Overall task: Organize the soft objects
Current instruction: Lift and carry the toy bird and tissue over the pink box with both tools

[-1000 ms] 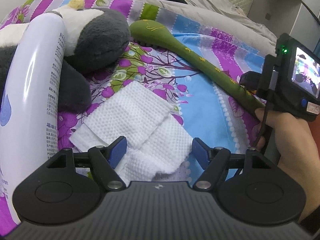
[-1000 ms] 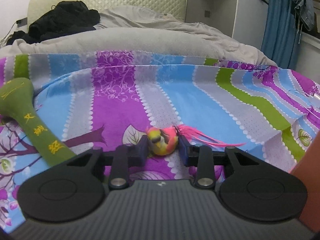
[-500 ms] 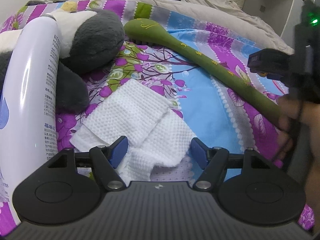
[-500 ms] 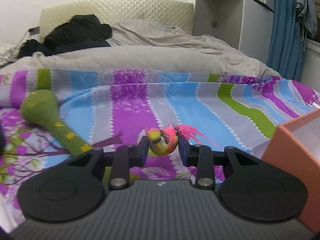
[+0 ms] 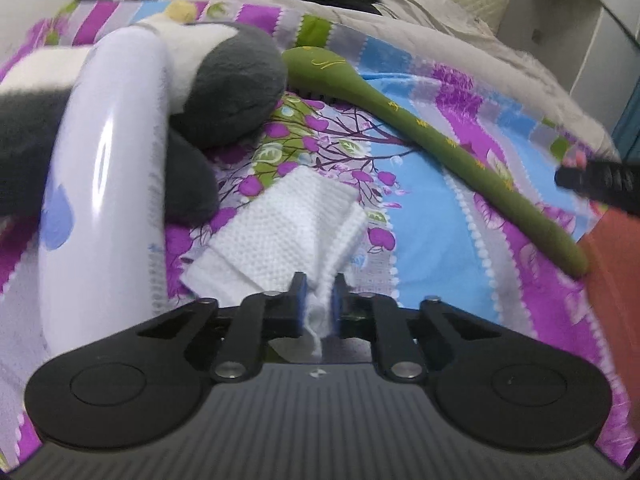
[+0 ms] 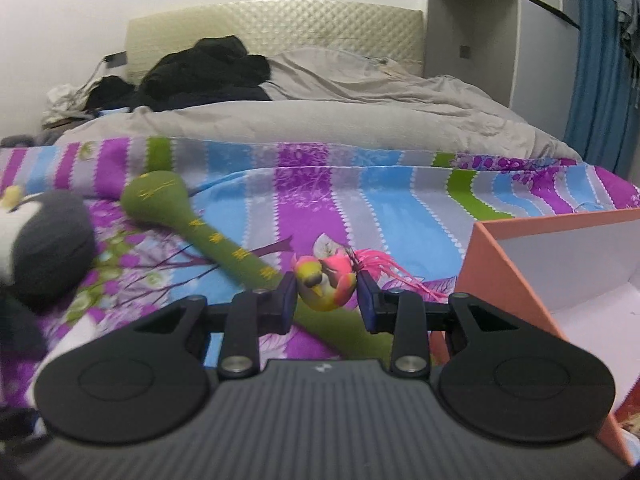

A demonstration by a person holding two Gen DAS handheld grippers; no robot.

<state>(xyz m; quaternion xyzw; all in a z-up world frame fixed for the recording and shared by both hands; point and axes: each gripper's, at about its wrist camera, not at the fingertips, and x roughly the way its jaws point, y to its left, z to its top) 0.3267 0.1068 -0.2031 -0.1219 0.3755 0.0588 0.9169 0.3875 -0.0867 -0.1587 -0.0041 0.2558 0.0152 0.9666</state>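
Note:
My left gripper (image 5: 318,300) is shut on the near edge of a white woven cloth (image 5: 280,228) that lies on the striped bedspread. My right gripper (image 6: 326,300) is shut on a small pink and yellow toy bird (image 6: 324,280) with pink tail feathers, held above the bedspread. An open orange box (image 6: 560,280) with a white inside stands just to the right of the bird. A long green padded mallet (image 5: 420,132) lies across the bed; it also shows in the right wrist view (image 6: 192,220). A grey and white plush toy (image 5: 224,80) lies at the left.
A white plastic bottle (image 5: 104,208) lies along the left, against the plush. The orange box corner (image 5: 616,280) shows at the right of the left wrist view, with the other gripper's tip (image 5: 592,178) above it. A grey duvet (image 6: 320,120) and dark clothes (image 6: 200,72) lie beyond.
My left gripper has closed on the white cloth's edge and bunched it. My right gripper has carried the bird up and to the right, so the orange box has come into view beside it.

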